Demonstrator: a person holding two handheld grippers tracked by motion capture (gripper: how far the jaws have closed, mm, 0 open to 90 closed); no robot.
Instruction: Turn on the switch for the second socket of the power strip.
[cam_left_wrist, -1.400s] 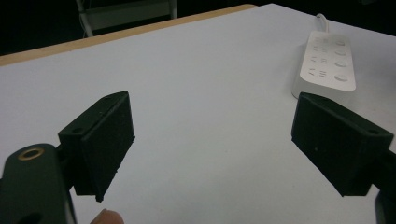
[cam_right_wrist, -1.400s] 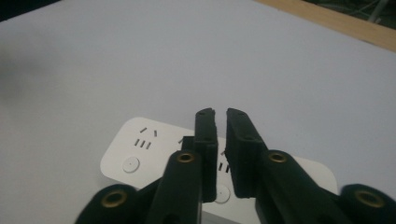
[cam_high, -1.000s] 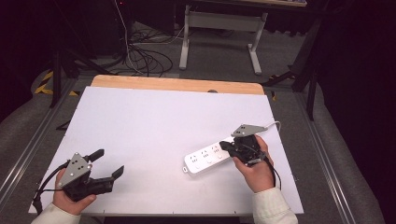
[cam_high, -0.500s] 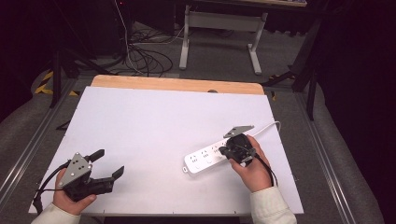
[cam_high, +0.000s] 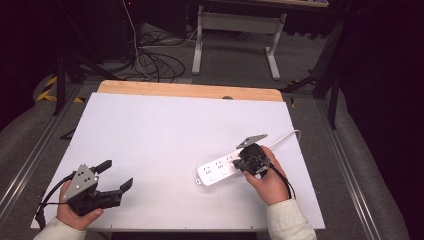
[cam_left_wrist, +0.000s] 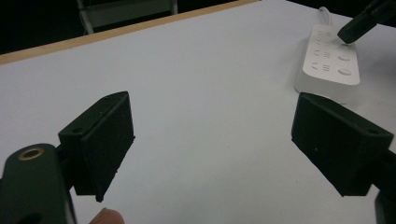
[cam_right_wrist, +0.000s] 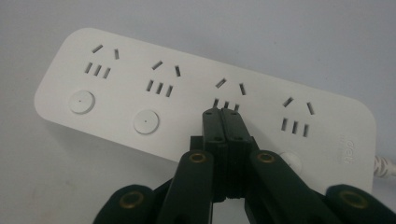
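High view: white power strip (cam_high: 223, 169) lies flat on the white table (cam_high: 165, 130), right of centre and near the front edge, its cord running off toward the right edge. Right tool (cam_high: 241, 163) sits over the strip's near-right part, tips down on the top face, probably angled that way to press one of the switch buttons. Left tool (cam_high: 116, 176) is parked at the front-left corner, well apart from the strip, likely just kept out of the way. Left gripper view: left tool (cam_left_wrist: 210, 144) has jaws spread wide with nothing between them, bare table under it; the strip (cam_left_wrist: 330, 63) shows far off at upper right with the other tool's tip resting on it. Right gripper view: right tool (cam_right_wrist: 223, 122) has jaws closed flat together, gripping nothing, tip on the strip (cam_right_wrist: 187, 95) at the third socket group from the left, about where that group's round button should be; the button itself is hidden, so contact can't be confirmed.
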